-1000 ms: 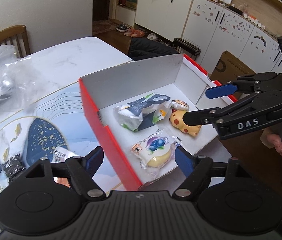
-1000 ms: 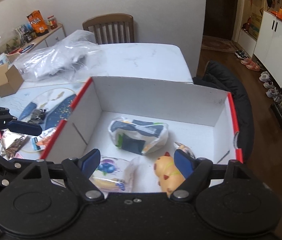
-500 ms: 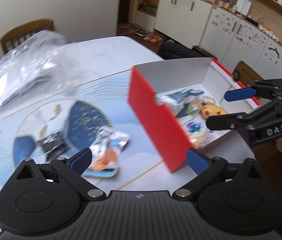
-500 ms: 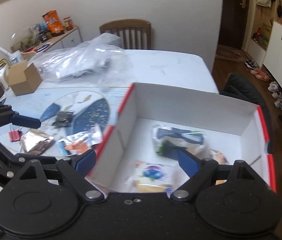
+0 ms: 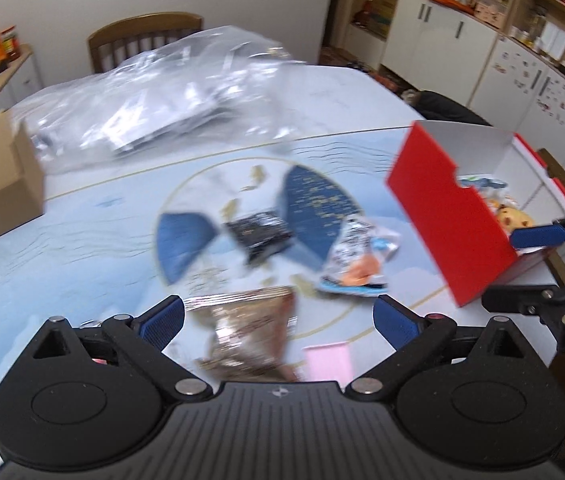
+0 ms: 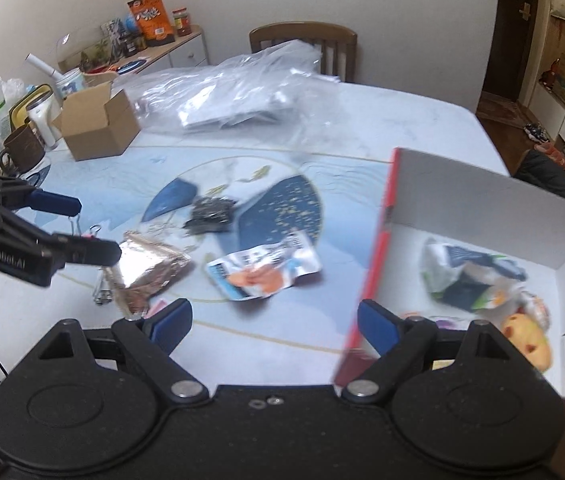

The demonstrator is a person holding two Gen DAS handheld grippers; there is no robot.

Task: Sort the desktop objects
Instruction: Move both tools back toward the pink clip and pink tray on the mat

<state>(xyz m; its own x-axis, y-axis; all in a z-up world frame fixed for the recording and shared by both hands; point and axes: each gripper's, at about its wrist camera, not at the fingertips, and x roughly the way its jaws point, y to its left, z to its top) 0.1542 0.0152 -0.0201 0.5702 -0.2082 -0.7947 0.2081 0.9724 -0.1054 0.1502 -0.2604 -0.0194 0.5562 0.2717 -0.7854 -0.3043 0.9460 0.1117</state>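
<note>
Your left gripper gapes wide and empty above the crinkled silver foil packet, poised to pick; your right gripper likewise, beside the red-walled cardboard box.

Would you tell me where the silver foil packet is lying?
The silver foil packet lies on the patterned mat, left of the blue-and-orange packet, under the left gripper.

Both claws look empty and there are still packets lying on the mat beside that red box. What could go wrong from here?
The foil packet lies over small metal clips, so the open left gripper might catch both. The orange-and-white packet lies close to the red box; the open right gripper could bump that wall.
</note>
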